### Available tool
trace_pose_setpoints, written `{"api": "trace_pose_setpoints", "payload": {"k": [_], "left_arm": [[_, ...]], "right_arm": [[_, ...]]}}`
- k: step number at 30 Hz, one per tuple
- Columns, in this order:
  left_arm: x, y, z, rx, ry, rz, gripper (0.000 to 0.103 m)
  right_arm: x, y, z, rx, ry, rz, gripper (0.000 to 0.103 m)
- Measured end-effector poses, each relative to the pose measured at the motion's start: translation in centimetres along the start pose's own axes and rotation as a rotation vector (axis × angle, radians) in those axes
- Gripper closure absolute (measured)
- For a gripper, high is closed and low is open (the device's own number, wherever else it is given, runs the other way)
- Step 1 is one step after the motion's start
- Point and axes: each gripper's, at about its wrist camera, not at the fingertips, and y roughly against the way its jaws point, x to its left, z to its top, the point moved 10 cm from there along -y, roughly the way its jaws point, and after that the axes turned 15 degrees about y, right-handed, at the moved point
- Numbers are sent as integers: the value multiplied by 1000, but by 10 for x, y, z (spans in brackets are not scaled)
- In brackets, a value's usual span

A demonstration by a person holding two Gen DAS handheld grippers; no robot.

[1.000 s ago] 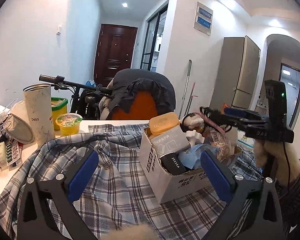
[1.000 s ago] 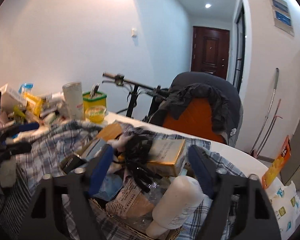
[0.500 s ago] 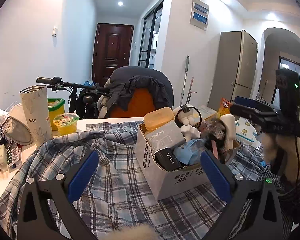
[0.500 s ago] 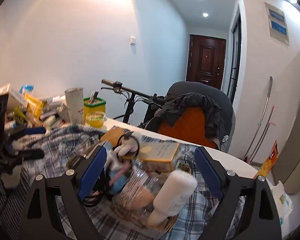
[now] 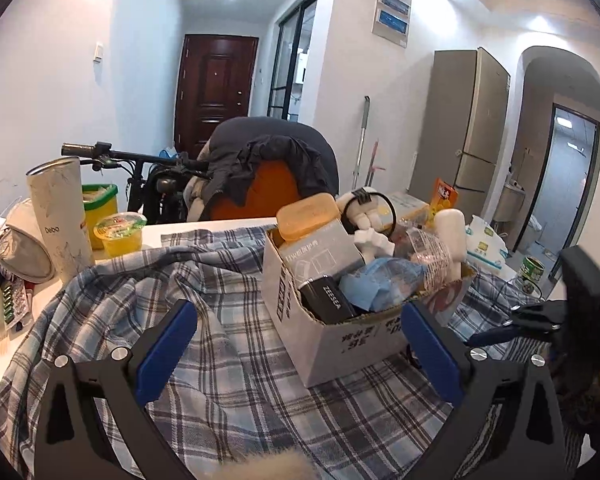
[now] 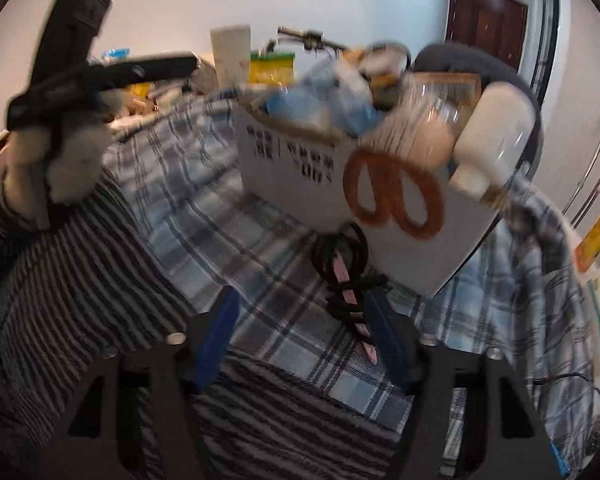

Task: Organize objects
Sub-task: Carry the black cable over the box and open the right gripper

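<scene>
Cardboard box (image 5: 340, 344) on the plaid cloth (image 5: 220, 360) covering the worktop, already heaped – orange case, grey carton, white bottle (image 6: 496, 140), blue bag. Right hand-held gripper (image 6: 300, 332): jaws closing, with a black-and-pink bundle of bands (image 6: 346, 280) lying on the cloth against its right finger, at the foot of the box; no pinch is visible yet. Left hand-held gripper (image 5: 296, 352): jaws wide apart, nothing between them. Still loose – the bundle, a tall cup (image 5: 60, 216), a jelly cup (image 5: 120, 232) and clutter at the worktop's left edge. Judged well advanced, not finished.
</scene>
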Motion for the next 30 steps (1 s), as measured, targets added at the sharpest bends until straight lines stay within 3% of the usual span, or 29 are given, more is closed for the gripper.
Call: {"api": "trace_pose_setpoints", "payload": {"k": [8,10,12,13,15,20,30], "left_arm": [[-6,1,-5,3,-34,1,0],[-7,-1,-7,11,-42,3,0],[-8,-1,-9,18,-47,1,0],[-8,-1,-10,19,-50,2,0],[-9,-1,-11,21,-53,0,0],[-8,-2,-12,27,-48,2,0],[-6,-2,-11,26,-36,10,0]], "right_arm": [[-37,-35,-9,125,-30,-20,45],[-35,-39,-10,135,-28,0,69],[-33,-43,-10,139,-23,18,70],[-33,-45,-11,141,-22,17,76],[-32,-42,-8,116,-23,22,84],[-31,-19,2,46,-13,-18,85],[-21,27,44,-90,15,-13,85]]}}
